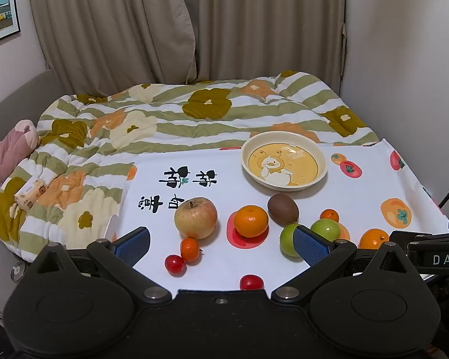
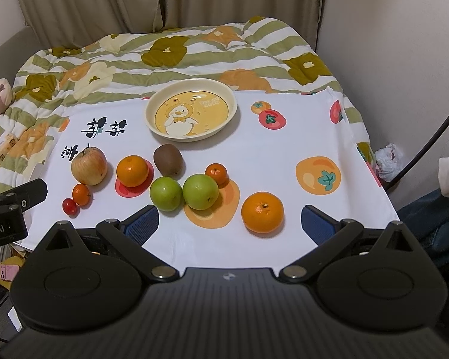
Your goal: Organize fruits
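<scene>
White cloth (image 2: 284, 149) bears scattered fruit; both claws, left gripper (image 1: 221, 243) and right gripper (image 2: 230, 224), hang released near-side, plate (image 2: 152, 122) far.

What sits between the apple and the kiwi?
One large orange sits between the apple and the kiwi, clearest in the right wrist view.

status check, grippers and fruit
Left gripper open, right gripper open, both empty. Plate bare; fruit all on the cloth. Nothing in the way.
</scene>
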`<action>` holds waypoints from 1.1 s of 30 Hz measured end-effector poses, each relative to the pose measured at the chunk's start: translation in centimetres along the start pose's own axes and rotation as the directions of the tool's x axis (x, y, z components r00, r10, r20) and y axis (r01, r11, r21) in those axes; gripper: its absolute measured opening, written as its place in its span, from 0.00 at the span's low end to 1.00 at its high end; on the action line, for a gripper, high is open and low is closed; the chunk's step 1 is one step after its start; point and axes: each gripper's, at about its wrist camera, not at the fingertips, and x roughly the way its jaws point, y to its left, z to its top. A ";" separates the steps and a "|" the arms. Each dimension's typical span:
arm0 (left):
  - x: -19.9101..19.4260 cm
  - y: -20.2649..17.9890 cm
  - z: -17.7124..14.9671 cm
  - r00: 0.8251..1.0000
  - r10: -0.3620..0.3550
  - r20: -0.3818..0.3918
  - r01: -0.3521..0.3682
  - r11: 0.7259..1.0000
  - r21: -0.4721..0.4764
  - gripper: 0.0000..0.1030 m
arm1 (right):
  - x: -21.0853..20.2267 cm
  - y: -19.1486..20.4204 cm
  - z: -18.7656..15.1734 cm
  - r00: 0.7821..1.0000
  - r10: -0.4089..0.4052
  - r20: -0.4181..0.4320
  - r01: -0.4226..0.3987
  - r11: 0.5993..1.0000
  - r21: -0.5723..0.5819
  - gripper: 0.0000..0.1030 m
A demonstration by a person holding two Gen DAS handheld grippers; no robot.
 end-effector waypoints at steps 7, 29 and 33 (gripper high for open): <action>0.0 0.1 0.0 1.000 0.001 -0.001 -0.001 1.000 0.000 1.00 | 0.0 0.0 0.0 1.000 0.000 0.000 0.000 1.000 0.001 1.00; -0.3 -0.1 0.3 1.000 0.013 0.007 -0.013 1.000 -0.015 1.00 | 0.0 -0.5 0.9 0.999 0.050 -0.002 -0.050 0.998 -0.024 1.00; -0.1 -0.5 0.7 0.999 0.048 -0.004 -0.048 0.998 -0.032 1.00 | 0.6 -1.2 1.4 0.996 0.093 -0.012 -0.094 0.994 -0.055 1.00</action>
